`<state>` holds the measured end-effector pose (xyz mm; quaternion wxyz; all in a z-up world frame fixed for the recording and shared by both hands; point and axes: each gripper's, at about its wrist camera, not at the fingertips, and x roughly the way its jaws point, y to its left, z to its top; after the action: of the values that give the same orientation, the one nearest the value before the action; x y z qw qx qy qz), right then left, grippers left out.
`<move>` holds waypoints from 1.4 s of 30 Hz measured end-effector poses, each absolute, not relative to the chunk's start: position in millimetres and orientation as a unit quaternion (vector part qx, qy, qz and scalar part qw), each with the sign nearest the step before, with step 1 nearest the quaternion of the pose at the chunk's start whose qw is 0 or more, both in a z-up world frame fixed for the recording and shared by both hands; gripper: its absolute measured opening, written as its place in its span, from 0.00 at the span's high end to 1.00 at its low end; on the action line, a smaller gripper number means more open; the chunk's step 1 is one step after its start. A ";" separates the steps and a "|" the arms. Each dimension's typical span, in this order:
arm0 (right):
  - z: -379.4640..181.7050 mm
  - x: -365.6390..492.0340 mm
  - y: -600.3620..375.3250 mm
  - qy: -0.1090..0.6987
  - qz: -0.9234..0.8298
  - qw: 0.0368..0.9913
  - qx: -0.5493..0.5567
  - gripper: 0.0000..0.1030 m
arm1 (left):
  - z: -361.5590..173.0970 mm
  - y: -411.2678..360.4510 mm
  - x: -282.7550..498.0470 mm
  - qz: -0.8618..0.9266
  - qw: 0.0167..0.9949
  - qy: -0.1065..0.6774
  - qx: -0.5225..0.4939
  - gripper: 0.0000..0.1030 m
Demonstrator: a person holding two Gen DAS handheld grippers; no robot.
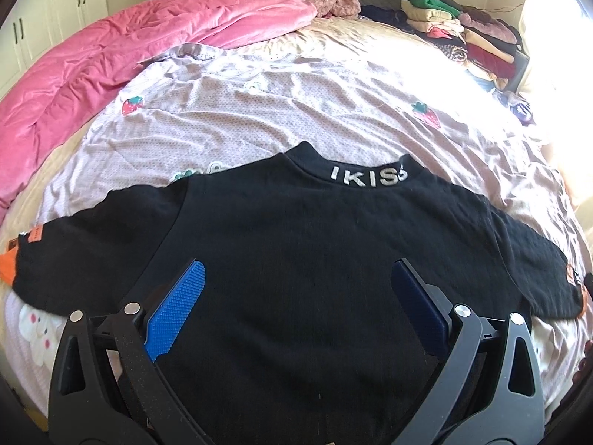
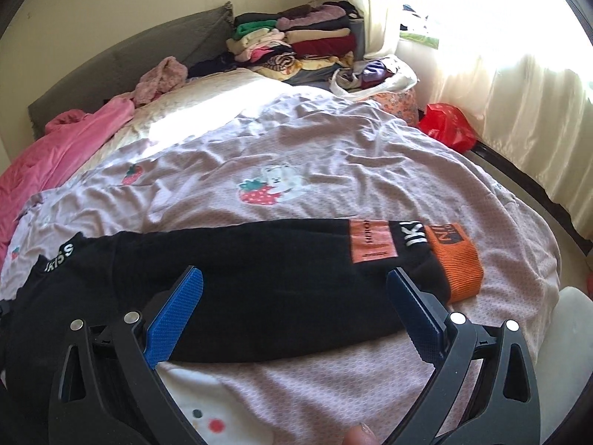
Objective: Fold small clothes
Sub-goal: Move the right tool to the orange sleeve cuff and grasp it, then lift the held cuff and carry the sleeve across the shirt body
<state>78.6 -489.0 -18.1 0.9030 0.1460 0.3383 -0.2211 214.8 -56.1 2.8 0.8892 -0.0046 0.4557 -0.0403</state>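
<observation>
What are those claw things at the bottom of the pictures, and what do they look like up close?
They are two hand-held grippers. The left gripper and the right gripper look alike: each has two black, curved plastic arms with triangular cut-outs and round silver pins at the joints. Each ends in two flat blue pads with a fine bumpy texture. No cables or markings show.

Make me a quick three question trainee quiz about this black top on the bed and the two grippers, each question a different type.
1. True or false: the left gripper is shut on the black top.
2. The cuff near the right gripper is: A) green B) orange C) white.
3. Fill in: the top lies on a sheet printed with ____.

Key: 1 false, both jaws stand open; 2 B; 3 strawberries.
</observation>
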 end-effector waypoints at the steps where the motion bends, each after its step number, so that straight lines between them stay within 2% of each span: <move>1: -21.1 77.5 -498.3 0.340 -0.230 0.899 0.153 0.04 | 1.5 -56.1 217.7 -0.039 0.889 0.457 -0.004 0.08; 21: -86.6 57.1 -590.9 0.381 -0.298 0.836 0.259 0.04 | -64.4 -63.8 235.7 -0.034 0.880 0.473 0.021 0.08; 26: -85.8 68.8 -601.4 0.359 -0.280 0.846 0.276 0.04 | -65.2 -60.5 232.7 -0.042 0.884 0.465 0.019 0.08; 27: -84.7 69.8 -602.6 0.354 -0.275 0.849 0.278 0.10 | -65.0 -59.3 232.6 -0.043 0.885 0.464 0.017 0.08; 28: -81.9 70.4 -602.5 0.351 -0.278 0.850 0.277 0.24 | -64.9 -58.7 232.1 -0.043 0.885 0.463 0.016 0.08; 29: -78.7 70.0 -602.2 0.349 -0.283 0.850 0.273 0.29 | -64.5 -58.2 231.4 -0.044 0.885 0.462 0.016 0.08; 31: -71.2 67.6 -600.4 0.334 -0.271 0.860 0.275 0.57 | -63.1 -56.7 229.9 -0.047 0.886 0.460 0.013 0.08; 32: -67.8 67.1 -598.8 0.330 -0.264 0.864 0.272 0.62 | -62.1 -55.9 229.4 -0.049 0.887 0.459 0.011 0.08; 34: -60.0 66.0 -594.9 0.320 -0.253 0.874 0.266 0.80 | -59.8 -54.3 228.1 -0.052 0.888 0.457 0.007 0.08; 42: -23.1 67.8 -559.0 0.274 -0.172 0.910 0.260 0.87 | -43.3 -45.9 220.4 -0.064 0.894 0.443 -0.009 0.08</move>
<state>67.8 -559.0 -23.1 0.9099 0.2597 0.2738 -0.1724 220.4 -45.9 -43.3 0.8940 -0.0090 0.4433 -0.0642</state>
